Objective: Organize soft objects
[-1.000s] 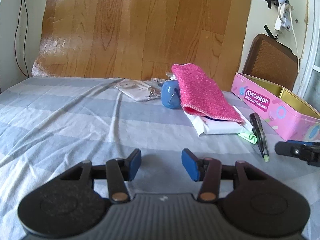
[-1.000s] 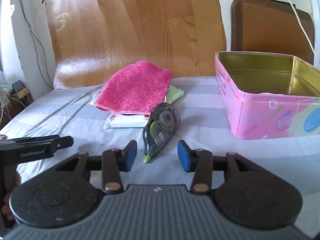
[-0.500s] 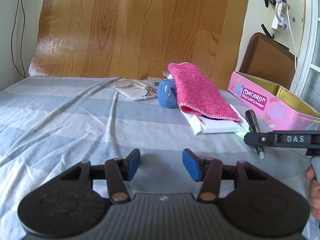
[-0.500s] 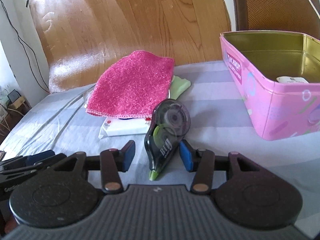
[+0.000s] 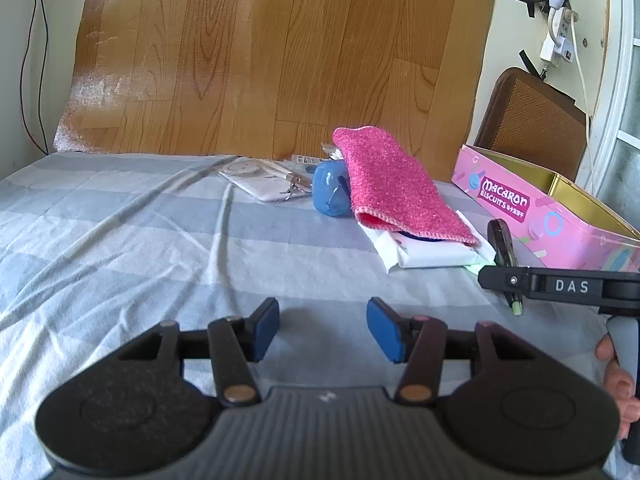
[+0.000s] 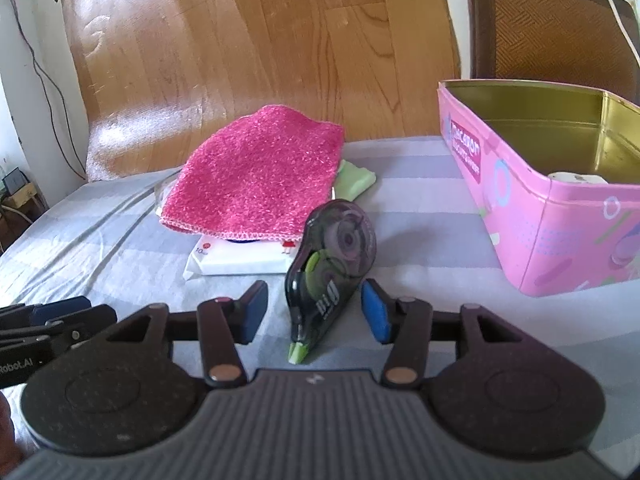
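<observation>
A pink fluffy cloth lies on a white tissue pack, with a green soft item behind; the cloth also shows in the left wrist view. A dark correction tape dispenser lies between the open fingers of my right gripper, not gripped. My left gripper is open and empty over bare sheet. The right gripper's side shows in the left wrist view. A pink Macaron tin stands open at right, something white inside.
A blue rounded object, a white flat item with keys and small packets lie behind the cloth on the striped sheet. A wood-pattern board stands at the back. A brown chair is behind the tin.
My right gripper has moved forward so the tape dispenser now lies between its fingers. My left gripper has stayed almost still.
</observation>
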The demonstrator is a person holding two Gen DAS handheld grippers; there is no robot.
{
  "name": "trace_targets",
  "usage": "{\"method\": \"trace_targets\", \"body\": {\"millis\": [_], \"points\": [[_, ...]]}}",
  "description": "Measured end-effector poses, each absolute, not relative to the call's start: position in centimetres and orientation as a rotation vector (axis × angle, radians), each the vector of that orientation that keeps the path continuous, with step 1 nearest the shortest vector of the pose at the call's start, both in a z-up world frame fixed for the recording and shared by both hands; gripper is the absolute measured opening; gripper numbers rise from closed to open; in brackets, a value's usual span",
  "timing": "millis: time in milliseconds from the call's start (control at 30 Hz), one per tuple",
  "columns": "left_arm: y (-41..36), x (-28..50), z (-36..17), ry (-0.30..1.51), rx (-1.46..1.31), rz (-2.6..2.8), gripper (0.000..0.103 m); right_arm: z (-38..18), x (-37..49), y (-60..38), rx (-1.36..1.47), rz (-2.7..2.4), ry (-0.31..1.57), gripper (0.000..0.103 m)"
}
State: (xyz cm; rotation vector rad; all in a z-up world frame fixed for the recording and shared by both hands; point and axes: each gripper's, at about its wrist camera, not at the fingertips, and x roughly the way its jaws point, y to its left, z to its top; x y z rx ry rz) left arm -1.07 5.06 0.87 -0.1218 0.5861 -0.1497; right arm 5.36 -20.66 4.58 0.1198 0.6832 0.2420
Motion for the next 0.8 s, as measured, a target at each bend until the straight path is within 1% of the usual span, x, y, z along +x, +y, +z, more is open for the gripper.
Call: {"method": "trace_targets", "body": {"millis": [33, 67, 100, 133, 233, 367, 433, 500, 667, 700, 767, 800], "points": [[5.0, -1.1, 0.9, 0.586, -0.121, -0.15, 0.05, 4.6, 5.4, -20.6, 0.116, 0.244, 0.682, 0.054], [5.0, -1.1, 0.9, 0.586, -0.121, -0.149, 0.05, 4.6, 5.4, -20.5, 0.111, 0.246, 0.681, 0.046], [5.1, -1.1, 0.9, 0.585, -0.122, -0.149, 0.05, 4.6, 5.4, -20.4, 0.101, 0.247, 0.678, 0.032], [5.1, -1.1, 0.9, 0.585, -0.122, -0.149, 0.05, 4.6, 5.4, -20.3, 0.09, 0.25, 0.675, 0.026], [5.0, -1.1, 0.9, 0.585, -0.12, -0.148, 0.05, 4.7, 5.0, -20.6, 0.076, 0.261, 0.674, 0.019], [5.0, -1.1, 0.9, 0.588, -0.121, -0.151, 0.05, 5.0, 3.7, -21.2, 0.047, 0.273, 0.665, 0.018], [4.9, -1.0, 0.9, 0.595, -0.121, -0.168, 0.052, 5.3, 2.1, -21.1, -0.025, 0.293, 0.649, 0.015], [4.6, -1.0, 1.0, 0.606, -0.108, -0.204, 0.054, 5.5, 0.2, -21.0, -0.111, 0.324, 0.634, 0.015], [1.9, -1.4, 2.3, 0.69, -0.136, -0.365, 0.054, 5.6, -4.9, -21.3, -0.284, 0.363, 0.595, 0.016], [1.1, -1.2, 2.6, 0.729, -0.157, -0.411, 0.054, 5.5, -5.5, -21.4, -0.305, 0.357, 0.593, 0.017], [-0.3, -0.9, 2.9, 0.806, -0.202, -0.489, 0.054, 5.2, -6.3, -21.4, -0.331, 0.352, 0.597, 0.024], [-0.9, -0.7, 2.9, 0.836, -0.224, -0.519, 0.054, 5.1, -6.5, -21.4, -0.329, 0.354, 0.599, 0.031]]}}
